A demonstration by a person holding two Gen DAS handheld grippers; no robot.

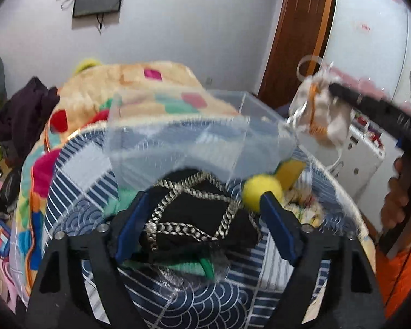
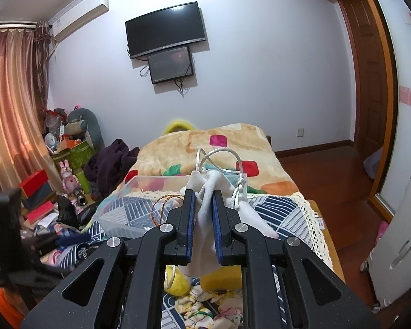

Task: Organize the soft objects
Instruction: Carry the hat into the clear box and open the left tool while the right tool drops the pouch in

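Observation:
My right gripper (image 2: 204, 200) is shut on a white drawstring pouch (image 2: 205, 219) with white cords and an orange cord, held in the air above the bed; the pouch also shows in the left wrist view (image 1: 319, 109), to the right of the clear plastic box (image 1: 194, 139). My left gripper (image 1: 202, 216) is open around a black cloth with a silver chain (image 1: 202, 216), its fingers either side without closing. A yellow ball (image 1: 260, 190) and a yellow-green sponge (image 1: 290, 171) lie just right of the black cloth. A green item (image 1: 194, 266) lies under it.
The clear box (image 2: 139, 203) sits on a blue patterned cloth (image 1: 76, 181) on the bed, with a colourful blanket (image 2: 219, 148) behind. Clutter and boxes (image 2: 41, 192) fill the floor on the left. A white appliance (image 2: 397, 241) stands at the right.

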